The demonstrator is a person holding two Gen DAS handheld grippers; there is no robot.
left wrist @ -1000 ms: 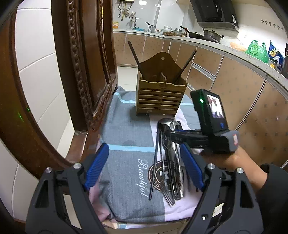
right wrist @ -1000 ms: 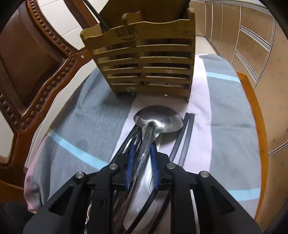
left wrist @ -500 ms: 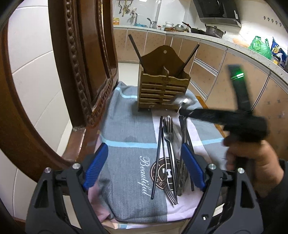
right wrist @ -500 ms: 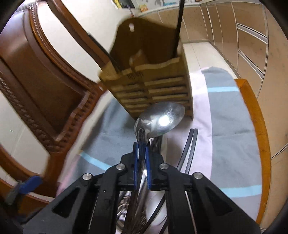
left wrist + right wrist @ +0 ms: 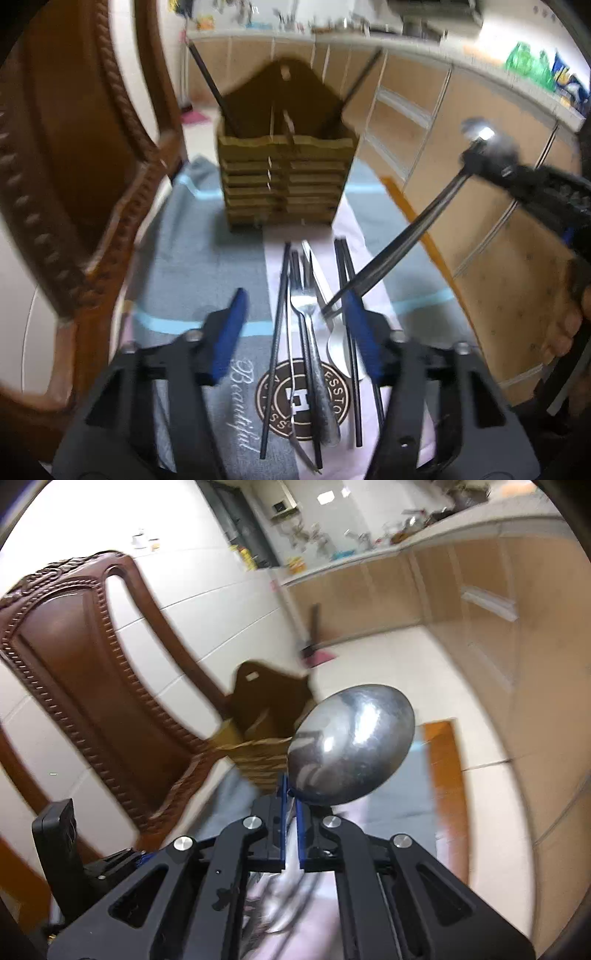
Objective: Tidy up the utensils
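A wooden utensil holder (image 5: pixel 286 177) stands at the back of the cloth with black chopsticks in it; it also shows in the right wrist view (image 5: pixel 264 723). A fork (image 5: pixel 303 310), a small spoon (image 5: pixel 340 347) and black chopsticks (image 5: pixel 279 321) lie on the cloth. My right gripper (image 5: pixel 291 803) is shut on a large metal spoon (image 5: pixel 351 746), bowl up. In the left wrist view that spoon (image 5: pixel 399 251) hangs slanted in the air, handle tip just above the pile. My left gripper (image 5: pixel 295 328) is open and empty above the pile.
The cloth (image 5: pixel 184 266) covers a chair seat. The carved wooden chair back (image 5: pixel 74 166) rises on the left. Kitchen cabinets (image 5: pixel 461 166) run along the right. The seat's orange edge (image 5: pixel 424 229) shows on the right.
My right gripper has lifted the large spoon off the pile and raised it up to the right. My left gripper has moved forward over the utensils.
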